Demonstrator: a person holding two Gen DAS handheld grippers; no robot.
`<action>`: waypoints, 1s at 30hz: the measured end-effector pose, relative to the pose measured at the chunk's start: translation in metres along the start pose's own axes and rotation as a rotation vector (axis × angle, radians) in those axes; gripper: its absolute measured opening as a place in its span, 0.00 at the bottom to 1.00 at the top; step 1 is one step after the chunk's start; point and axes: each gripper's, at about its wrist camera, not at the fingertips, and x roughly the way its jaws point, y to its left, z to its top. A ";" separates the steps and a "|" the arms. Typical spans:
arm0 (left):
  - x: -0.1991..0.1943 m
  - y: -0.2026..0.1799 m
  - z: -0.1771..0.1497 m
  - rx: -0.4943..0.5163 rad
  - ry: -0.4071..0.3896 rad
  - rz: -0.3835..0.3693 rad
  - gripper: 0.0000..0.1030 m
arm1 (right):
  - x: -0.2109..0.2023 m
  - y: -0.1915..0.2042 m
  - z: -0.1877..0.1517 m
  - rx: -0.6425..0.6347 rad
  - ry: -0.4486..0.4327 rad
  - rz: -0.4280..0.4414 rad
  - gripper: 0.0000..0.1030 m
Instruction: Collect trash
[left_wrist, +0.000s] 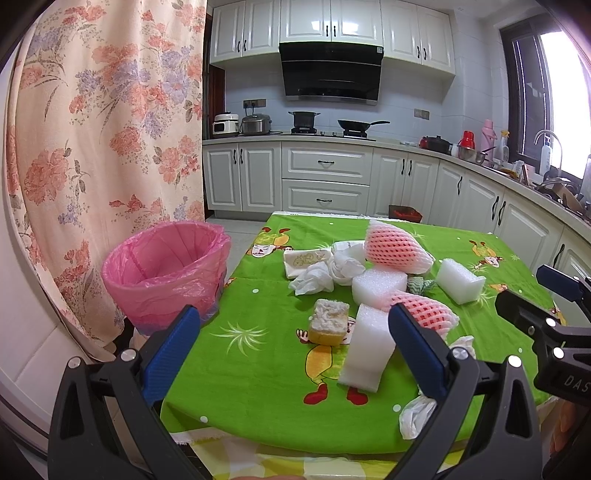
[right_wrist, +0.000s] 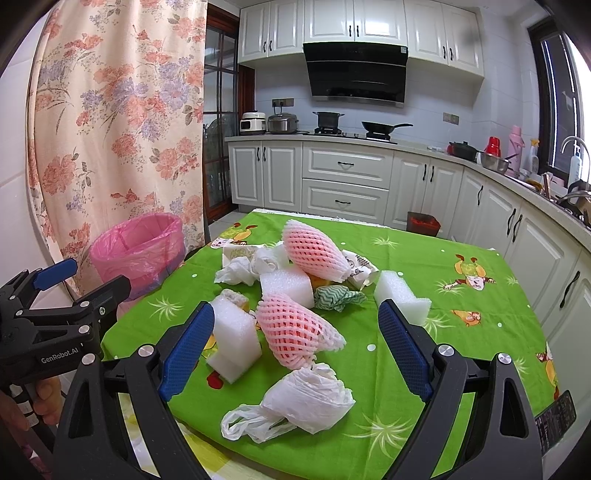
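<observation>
Where foam blocks (right_wrist: 286, 283) lie, crumpled plastic (right_wrist: 303, 400)

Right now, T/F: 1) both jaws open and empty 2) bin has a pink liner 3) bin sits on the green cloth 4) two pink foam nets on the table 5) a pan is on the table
1) True: left gripper and right gripper are open, holding nothing.
2) True: the bin has a pink liner.
3) False: it stands beside the table, off the cloth.
4) True: far net, near net.
5) False: the pan is on the stove.
</observation>
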 end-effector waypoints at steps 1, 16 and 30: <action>0.000 0.000 0.000 0.000 0.000 0.001 0.96 | 0.000 0.001 0.000 0.000 0.000 0.000 0.82; 0.005 -0.006 -0.006 0.026 -0.022 -0.033 0.96 | 0.008 -0.008 -0.011 0.002 0.007 -0.006 0.82; 0.055 0.001 -0.032 0.009 0.099 -0.071 0.95 | 0.050 -0.034 -0.057 0.040 0.125 0.023 0.82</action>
